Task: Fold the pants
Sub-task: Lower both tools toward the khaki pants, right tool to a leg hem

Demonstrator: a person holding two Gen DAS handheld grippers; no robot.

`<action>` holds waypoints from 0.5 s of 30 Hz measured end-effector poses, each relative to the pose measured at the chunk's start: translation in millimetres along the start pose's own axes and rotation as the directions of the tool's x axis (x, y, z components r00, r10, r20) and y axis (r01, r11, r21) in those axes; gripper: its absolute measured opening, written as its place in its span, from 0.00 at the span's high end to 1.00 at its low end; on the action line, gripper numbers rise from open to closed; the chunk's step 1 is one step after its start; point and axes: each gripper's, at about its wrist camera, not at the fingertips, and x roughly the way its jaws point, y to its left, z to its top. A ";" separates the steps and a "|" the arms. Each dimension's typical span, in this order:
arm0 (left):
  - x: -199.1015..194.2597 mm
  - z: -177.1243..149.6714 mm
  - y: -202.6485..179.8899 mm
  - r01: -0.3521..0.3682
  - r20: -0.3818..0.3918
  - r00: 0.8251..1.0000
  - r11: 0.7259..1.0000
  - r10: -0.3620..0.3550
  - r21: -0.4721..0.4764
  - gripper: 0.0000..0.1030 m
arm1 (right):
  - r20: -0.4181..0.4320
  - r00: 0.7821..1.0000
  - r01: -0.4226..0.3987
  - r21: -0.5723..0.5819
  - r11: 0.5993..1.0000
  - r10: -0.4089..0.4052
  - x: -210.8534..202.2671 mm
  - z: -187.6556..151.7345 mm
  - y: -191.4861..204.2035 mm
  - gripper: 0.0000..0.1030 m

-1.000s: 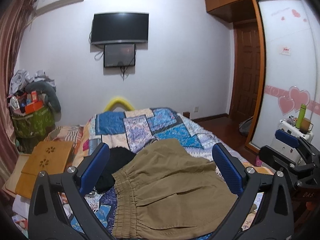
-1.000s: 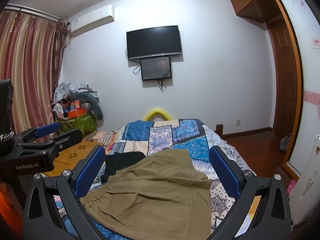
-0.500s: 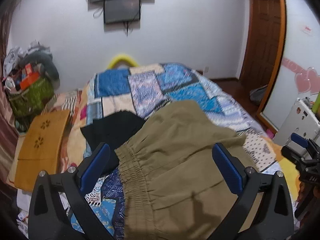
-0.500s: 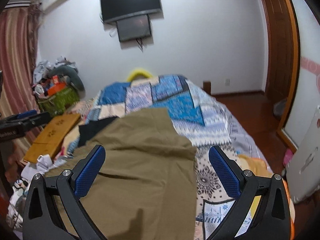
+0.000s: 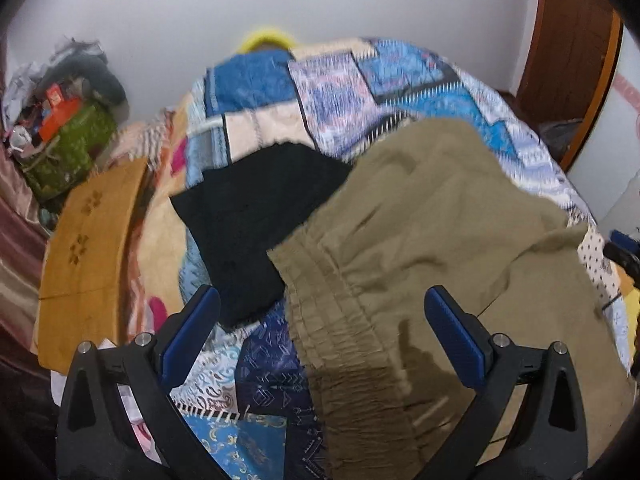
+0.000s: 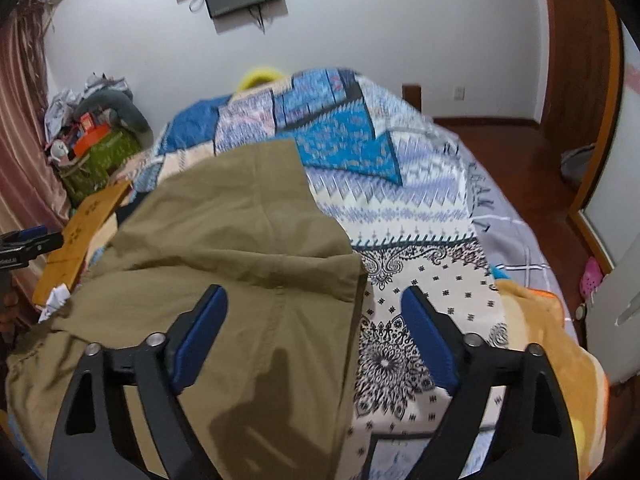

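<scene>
Khaki pants (image 5: 432, 240) lie spread on the patchwork quilt of the bed (image 5: 304, 96), elastic waistband (image 5: 340, 332) toward the left. My left gripper (image 5: 322, 332) is open and empty, hovering above the waistband. In the right wrist view the pants (image 6: 224, 240) fill the left and middle, with a leg hem edge (image 6: 356, 280) near the centre. My right gripper (image 6: 314, 336) is open and empty, above that hem edge and the quilt (image 6: 420, 240) beside it.
A black garment (image 5: 256, 216) lies on the bed left of the pants. A low wooden table (image 5: 88, 256) and a cluttered green basket (image 5: 68, 148) stand left of the bed. A wooden door (image 5: 568, 40) and floor (image 6: 520, 152) are at right.
Both grippers have tilted down and moved closer to the bed; the pants now fill much more of each view. Both stay open and empty.
</scene>
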 end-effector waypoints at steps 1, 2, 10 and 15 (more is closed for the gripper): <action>7.6 -1.7 1.9 0.019 -0.033 0.999 1.000 -0.019 -0.001 0.00 | -0.023 1.000 -0.013 0.002 1.000 0.013 8.0 0.8 -3.3 0.27; 12.4 -3.4 1.4 0.033 -0.056 0.998 0.999 -0.033 -0.004 0.00 | -0.046 0.999 -0.020 0.004 1.000 0.020 16.4 0.9 -6.3 0.29; 41.5 -19.7 -6.6 0.096 -0.200 0.976 0.995 -0.090 0.019 0.00 | -0.187 0.975 -0.115 0.029 0.993 0.118 62.7 -2.8 -17.8 0.58; 50.5 -23.4 1.7 0.055 -0.195 0.980 0.998 -0.050 0.020 0.04 | -0.181 0.976 -0.116 0.039 0.993 0.121 66.7 -7.1 -22.1 0.76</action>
